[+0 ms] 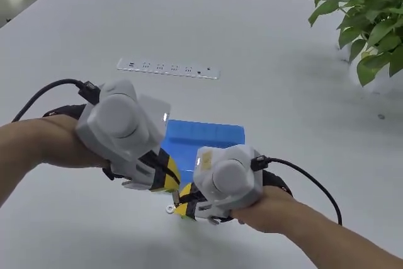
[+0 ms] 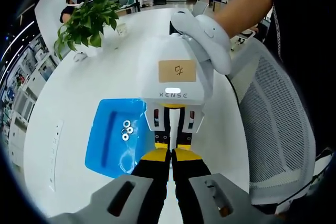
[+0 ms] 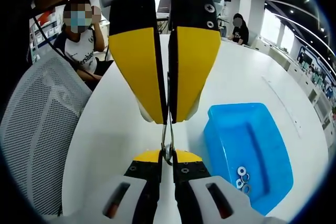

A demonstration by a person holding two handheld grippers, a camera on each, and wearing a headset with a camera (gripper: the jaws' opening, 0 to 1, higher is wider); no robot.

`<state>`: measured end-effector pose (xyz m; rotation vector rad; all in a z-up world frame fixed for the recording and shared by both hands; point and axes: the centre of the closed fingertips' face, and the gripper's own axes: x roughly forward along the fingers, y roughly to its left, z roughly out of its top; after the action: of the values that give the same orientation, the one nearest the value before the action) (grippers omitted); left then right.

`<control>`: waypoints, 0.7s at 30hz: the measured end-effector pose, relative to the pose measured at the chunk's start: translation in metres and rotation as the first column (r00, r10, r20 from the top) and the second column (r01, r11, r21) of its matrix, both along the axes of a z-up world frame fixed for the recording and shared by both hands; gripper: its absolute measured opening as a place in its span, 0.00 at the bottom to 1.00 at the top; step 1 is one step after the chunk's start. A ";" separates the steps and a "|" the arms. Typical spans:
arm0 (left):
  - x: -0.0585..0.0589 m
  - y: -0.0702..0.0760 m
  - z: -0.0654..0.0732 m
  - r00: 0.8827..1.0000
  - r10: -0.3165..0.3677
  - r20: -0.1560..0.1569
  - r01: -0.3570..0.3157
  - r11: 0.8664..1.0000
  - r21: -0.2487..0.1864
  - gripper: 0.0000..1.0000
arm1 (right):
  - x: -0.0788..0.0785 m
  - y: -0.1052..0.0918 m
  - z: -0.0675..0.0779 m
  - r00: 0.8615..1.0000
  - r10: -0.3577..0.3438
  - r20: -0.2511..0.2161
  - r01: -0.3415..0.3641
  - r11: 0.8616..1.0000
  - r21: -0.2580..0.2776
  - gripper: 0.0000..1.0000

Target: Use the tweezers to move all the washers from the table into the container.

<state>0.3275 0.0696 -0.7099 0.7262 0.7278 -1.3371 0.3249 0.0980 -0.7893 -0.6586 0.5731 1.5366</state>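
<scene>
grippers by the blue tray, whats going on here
A person holds a gripper in each hand, tip to tip over the white table beside the blue container. The left gripper and right gripper both look shut on thin tweezers between them. A few washers already lie in the container.

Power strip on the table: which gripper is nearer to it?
Left. The left gripper lies on the person's side of the power strip, beside the blue container; the right gripper is farther back toward the person.
</scene>
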 end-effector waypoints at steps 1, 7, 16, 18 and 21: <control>0.000 0.000 0.001 1.000 0.000 0.000 0.000 1.000 0.000 0.05 | 0.000 0.000 0.000 1.000 0.000 0.000 0.000 1.000 0.001 0.09; -0.001 0.000 0.005 1.000 -0.001 0.007 0.001 1.000 0.001 0.05 | -0.002 0.000 0.006 1.000 0.001 0.011 -0.001 1.000 0.003 0.09; -0.003 -0.001 0.017 1.000 -0.002 0.027 0.002 1.000 -0.001 0.05 | -0.001 -0.001 0.018 0.999 0.005 0.034 -0.006 1.000 0.008 0.09; -0.002 -0.001 0.020 0.999 -0.001 0.033 0.001 1.000 -0.003 0.05 | 0.000 -0.001 0.020 0.999 0.005 0.039 -0.006 1.000 0.010 0.09; -0.003 -0.002 0.023 0.999 -0.002 0.040 0.002 1.000 -0.001 0.05 | -0.001 -0.002 0.024 0.999 0.008 0.044 -0.009 1.000 0.009 0.09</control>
<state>0.3245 0.0680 -0.6872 0.7510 0.6942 -1.3210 0.3244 0.0963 -0.7655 -0.6869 0.5298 1.5282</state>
